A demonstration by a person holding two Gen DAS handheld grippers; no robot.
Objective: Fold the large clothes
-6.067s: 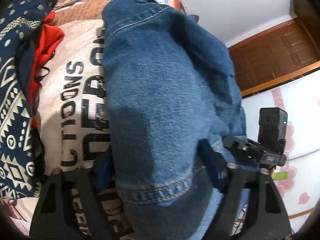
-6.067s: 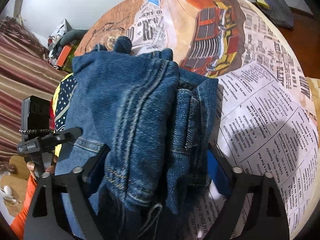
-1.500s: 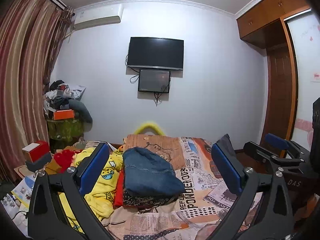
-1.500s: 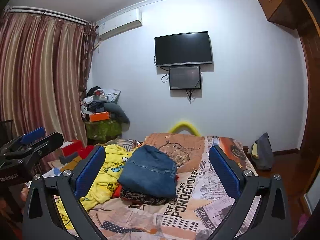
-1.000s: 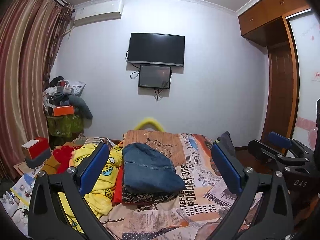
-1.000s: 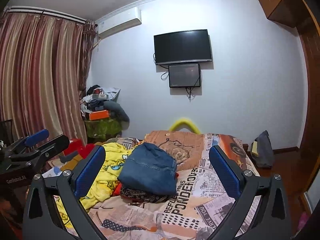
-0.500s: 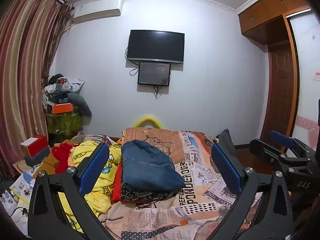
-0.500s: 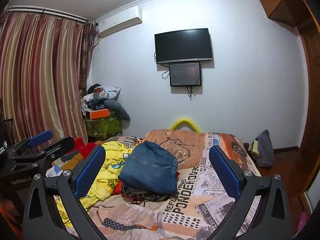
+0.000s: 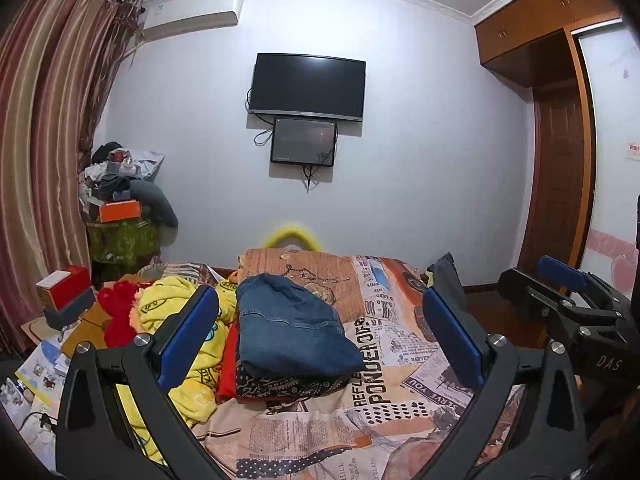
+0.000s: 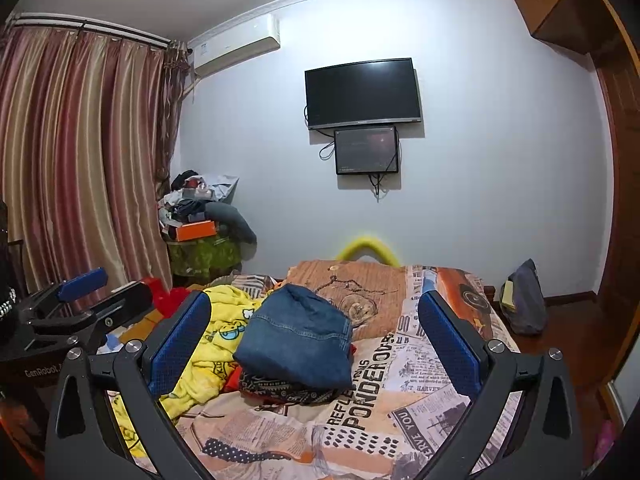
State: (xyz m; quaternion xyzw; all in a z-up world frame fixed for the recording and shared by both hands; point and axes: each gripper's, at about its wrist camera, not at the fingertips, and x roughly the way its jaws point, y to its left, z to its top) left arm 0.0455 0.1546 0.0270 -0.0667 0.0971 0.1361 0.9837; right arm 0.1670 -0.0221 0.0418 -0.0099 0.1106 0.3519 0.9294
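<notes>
Released folded jeans (image 9: 288,328) atop clothes pile, both hand-held grippers (image 9: 320,336) (image 10: 312,340) now empty, spread wide

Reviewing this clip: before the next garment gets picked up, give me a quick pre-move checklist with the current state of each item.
1. Left gripper open and holding nothing: ok.
2. Right gripper open and holding nothing: ok.
3. Folded jeans resting on top of the stack on the bed, apart from both grippers: ok.
4. Stack stable: the jeans sit on a dark patterned cloth and a red garment, somewhat askew: cannot tell.
5. Next garment in view: yellow garment lies crumpled left of the stack: ok.
6. Bare bedspread free for folding, right of the stack: ok.
</notes>
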